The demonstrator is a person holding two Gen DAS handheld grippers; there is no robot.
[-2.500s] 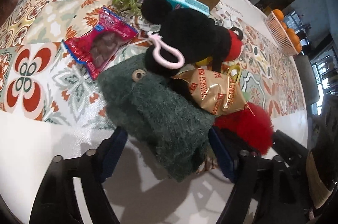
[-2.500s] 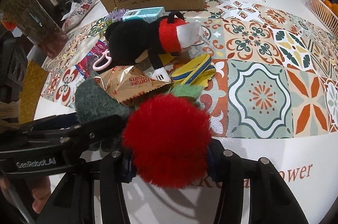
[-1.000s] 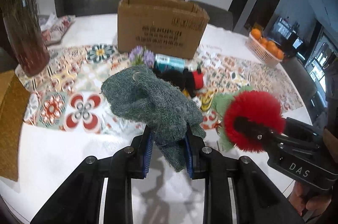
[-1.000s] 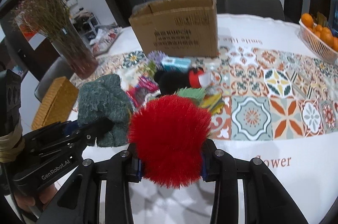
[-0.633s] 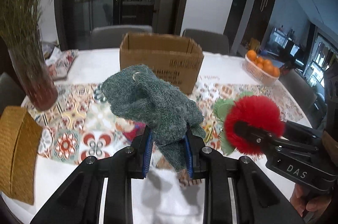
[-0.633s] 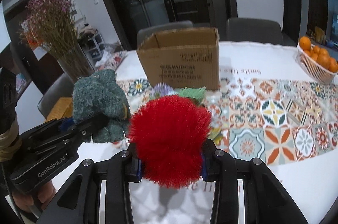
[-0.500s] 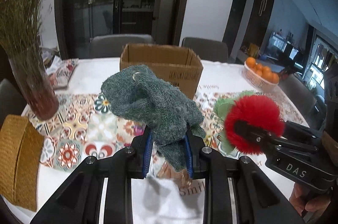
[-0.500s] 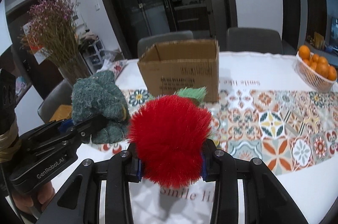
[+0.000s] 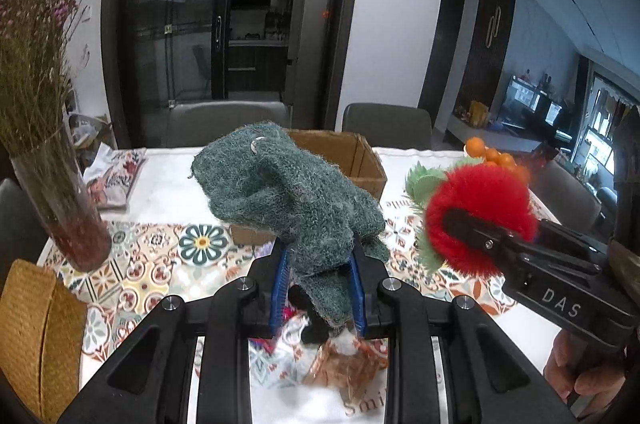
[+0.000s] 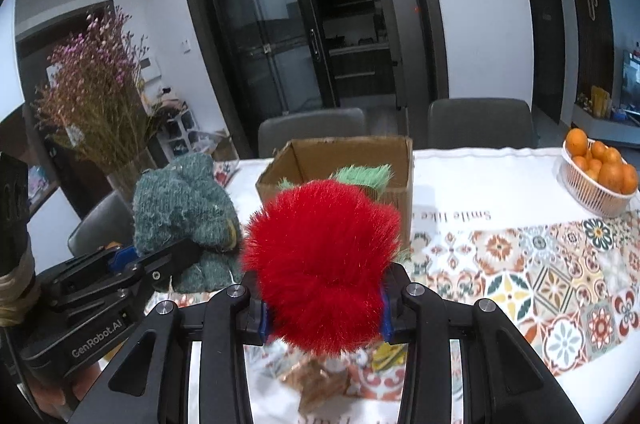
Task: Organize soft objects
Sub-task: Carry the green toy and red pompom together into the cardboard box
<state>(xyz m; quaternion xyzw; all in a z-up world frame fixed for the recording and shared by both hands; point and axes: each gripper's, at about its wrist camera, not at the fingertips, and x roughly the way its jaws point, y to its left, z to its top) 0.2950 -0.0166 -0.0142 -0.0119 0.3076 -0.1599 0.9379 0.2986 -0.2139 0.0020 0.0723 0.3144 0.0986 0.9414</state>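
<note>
A dark green knitted plush hangs in the air over the table, with my left gripper shut on its lower end. To its right a fluffy red pompom with light green fur is clamped in my right gripper, which is shut on it; the red pompom fills the middle of the right wrist view. The green plush and the left gripper show at that view's left. An open cardboard box stands on the table behind both toys. Below lie a black plush and a gold wrapper.
A glass vase of dried purple flowers stands at the left, a woven yellow item at the near left edge. A white basket of oranges sits far right. Grey chairs line the table's far side. A patterned cloth covers the table.
Both grippers have risen with their toys and tipped upward. The table and the pile have dropped low in view, and the box's open top now shows behind the toys.
</note>
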